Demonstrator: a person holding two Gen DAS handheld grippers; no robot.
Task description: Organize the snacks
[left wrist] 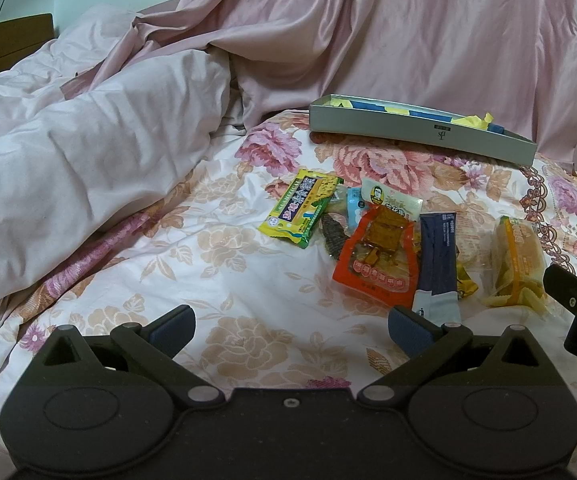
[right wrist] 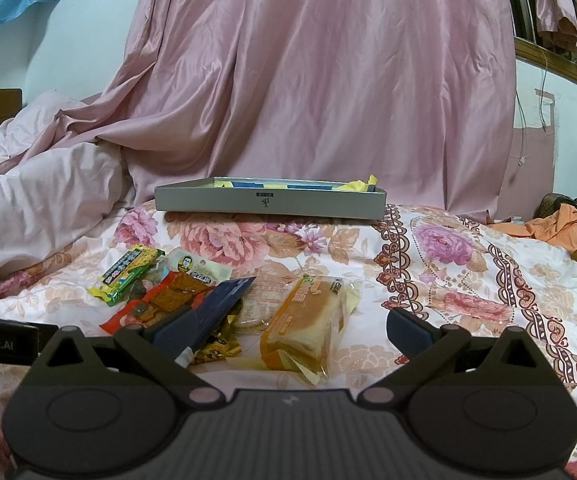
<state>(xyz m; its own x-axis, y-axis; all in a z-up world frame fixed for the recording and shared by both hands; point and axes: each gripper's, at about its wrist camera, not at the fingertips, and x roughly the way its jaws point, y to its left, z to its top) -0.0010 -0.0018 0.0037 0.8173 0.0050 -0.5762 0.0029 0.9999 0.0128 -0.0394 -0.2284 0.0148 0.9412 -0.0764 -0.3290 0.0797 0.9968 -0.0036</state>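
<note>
Lying bunched, snacks (right wrist: 224, 304), box (right wrist: 268, 200) beyond

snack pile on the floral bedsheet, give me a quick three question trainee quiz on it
1. True or false: the flat grey cardboard box lies beyond the snack pile, near the pink satin curtain.
2. Which packet lies at the pile's left edge? A) green-and-yellow wrapped bar B) clear-wrapped orange bread packet C) dark navy stick sachet
3. Fill in: the left gripper and right gripper are both ____.

Key: 1 true; 2 A; 3 open
</note>
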